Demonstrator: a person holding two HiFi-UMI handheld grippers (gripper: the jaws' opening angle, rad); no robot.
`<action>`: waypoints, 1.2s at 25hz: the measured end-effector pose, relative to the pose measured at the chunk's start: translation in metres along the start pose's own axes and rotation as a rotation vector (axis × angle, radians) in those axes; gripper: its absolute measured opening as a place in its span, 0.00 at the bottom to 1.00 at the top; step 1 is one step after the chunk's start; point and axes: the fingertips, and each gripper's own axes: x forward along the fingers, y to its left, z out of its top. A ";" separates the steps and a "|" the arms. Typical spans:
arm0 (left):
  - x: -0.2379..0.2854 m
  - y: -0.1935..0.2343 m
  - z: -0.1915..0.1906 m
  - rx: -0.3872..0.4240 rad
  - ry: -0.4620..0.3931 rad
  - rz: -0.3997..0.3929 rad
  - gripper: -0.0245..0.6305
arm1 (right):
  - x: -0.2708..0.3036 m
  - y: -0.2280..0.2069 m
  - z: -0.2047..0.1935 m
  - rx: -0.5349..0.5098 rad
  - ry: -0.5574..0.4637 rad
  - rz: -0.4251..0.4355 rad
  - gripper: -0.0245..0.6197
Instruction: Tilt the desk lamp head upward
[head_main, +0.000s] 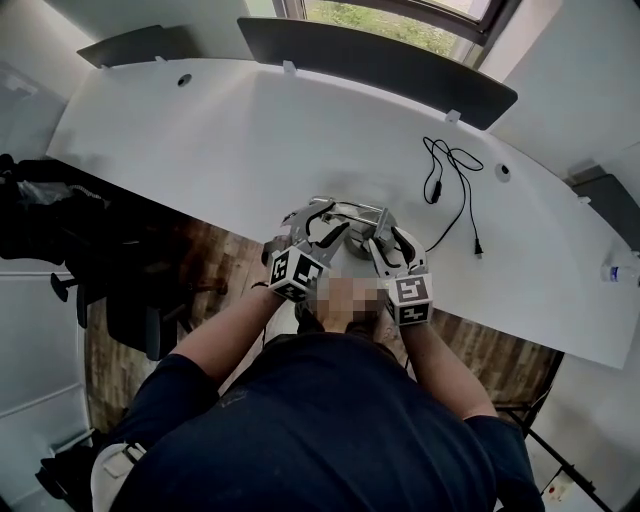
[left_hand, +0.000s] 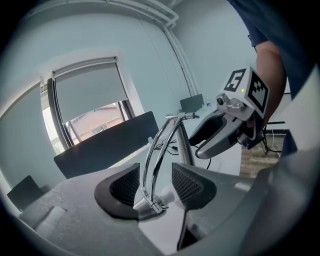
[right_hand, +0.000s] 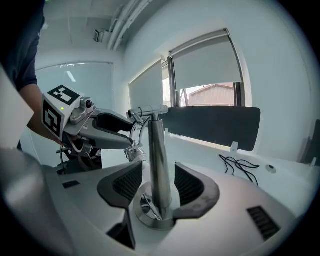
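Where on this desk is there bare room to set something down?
Widest free patch: the desk, left half, from rear panels to front edge. Also free: between lamp and those panels. Crowded: front middle, where left tongs and right tongs stand open around the lamp, with the cable just right of it.

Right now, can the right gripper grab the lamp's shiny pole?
Probably yes. The pole stands right between the open jaws of the right gripper, and nothing else sits in the gap.
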 end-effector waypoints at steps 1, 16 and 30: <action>0.004 0.000 0.000 0.011 0.001 0.000 0.32 | 0.004 0.001 0.000 -0.002 -0.001 0.002 0.35; 0.047 0.011 -0.009 0.111 0.021 0.014 0.32 | 0.048 0.006 0.006 -0.011 -0.019 -0.029 0.35; 0.065 0.016 -0.024 0.171 0.065 0.025 0.09 | 0.062 -0.001 0.003 -0.009 -0.026 -0.069 0.29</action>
